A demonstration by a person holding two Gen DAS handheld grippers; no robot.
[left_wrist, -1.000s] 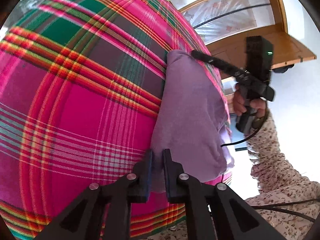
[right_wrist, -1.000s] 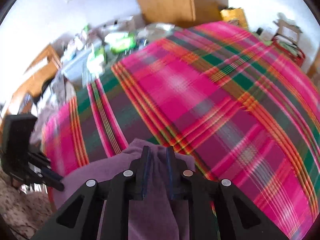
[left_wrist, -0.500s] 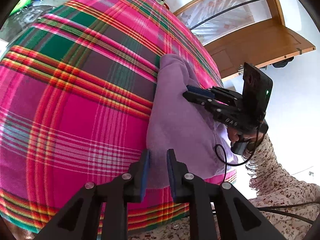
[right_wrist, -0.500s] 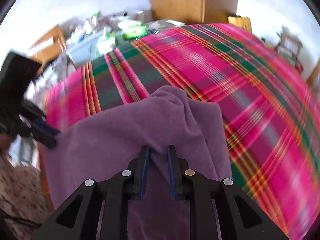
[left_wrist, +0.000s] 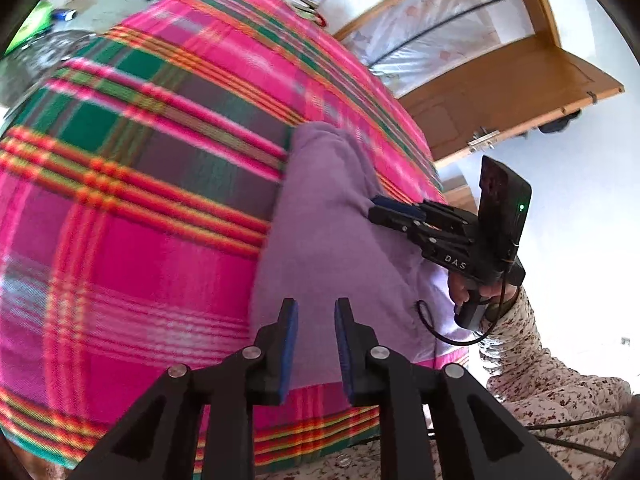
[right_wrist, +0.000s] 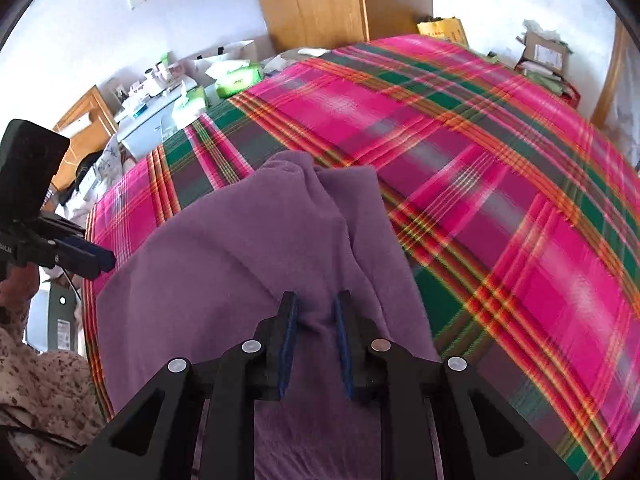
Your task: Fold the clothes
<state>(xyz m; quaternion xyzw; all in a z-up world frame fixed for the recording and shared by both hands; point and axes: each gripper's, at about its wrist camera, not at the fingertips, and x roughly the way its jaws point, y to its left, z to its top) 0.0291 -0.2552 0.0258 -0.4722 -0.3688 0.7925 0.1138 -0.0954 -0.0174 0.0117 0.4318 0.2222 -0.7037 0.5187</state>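
The purple garment (right_wrist: 248,256) lies folded on the plaid bedspread (right_wrist: 500,184), its length running between the 2 just-parted, empty grippers, left gripper (left_wrist: 314,308) and right gripper (right_wrist: 314,300).

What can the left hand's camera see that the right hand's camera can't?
Only the left wrist view shows the open wooden door and the right gripper from the side. Only the right wrist view shows the wardrobe, the cluttered white table and the left gripper from the side. Both show the purple garment lying on the pink plaid bedspread.
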